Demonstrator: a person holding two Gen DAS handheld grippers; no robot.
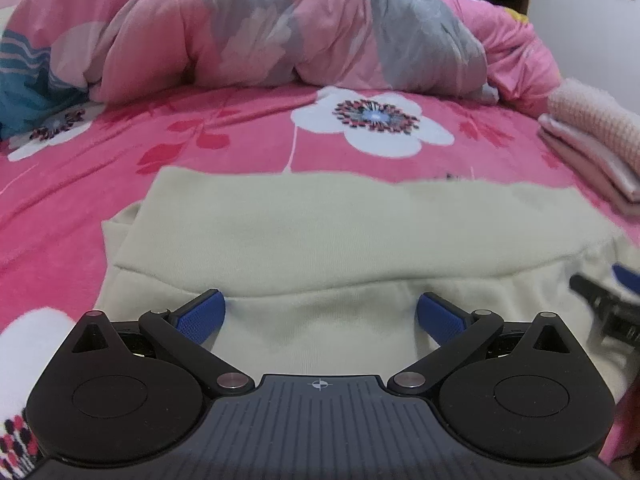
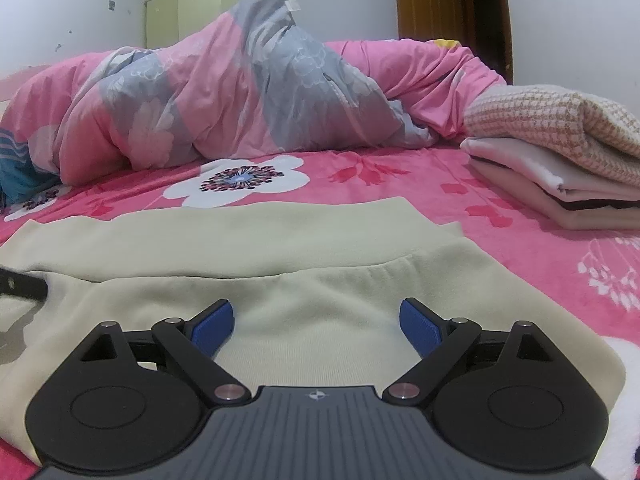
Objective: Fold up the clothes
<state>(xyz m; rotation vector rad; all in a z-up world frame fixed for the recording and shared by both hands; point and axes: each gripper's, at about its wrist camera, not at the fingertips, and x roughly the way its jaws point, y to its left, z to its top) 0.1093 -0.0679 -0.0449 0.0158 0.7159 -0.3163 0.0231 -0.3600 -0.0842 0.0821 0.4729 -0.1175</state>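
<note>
The cream garment [image 1: 320, 232] lay flat on the pink bed sheet [image 1: 120, 168], directly under and ahead of both pairs of fingers. 1 fold seemed done already: a folded band crossed it just beyond the fingertips. More folds were probably left. The left gripper [image 1: 320, 312] and the right gripper [image 2: 316, 320] both had their fingers spread wide, holding nothing. Far ahead and to the right of the fingers, a stack of folded clothes [image 2: 560, 160] waited. No container was visible.
</note>
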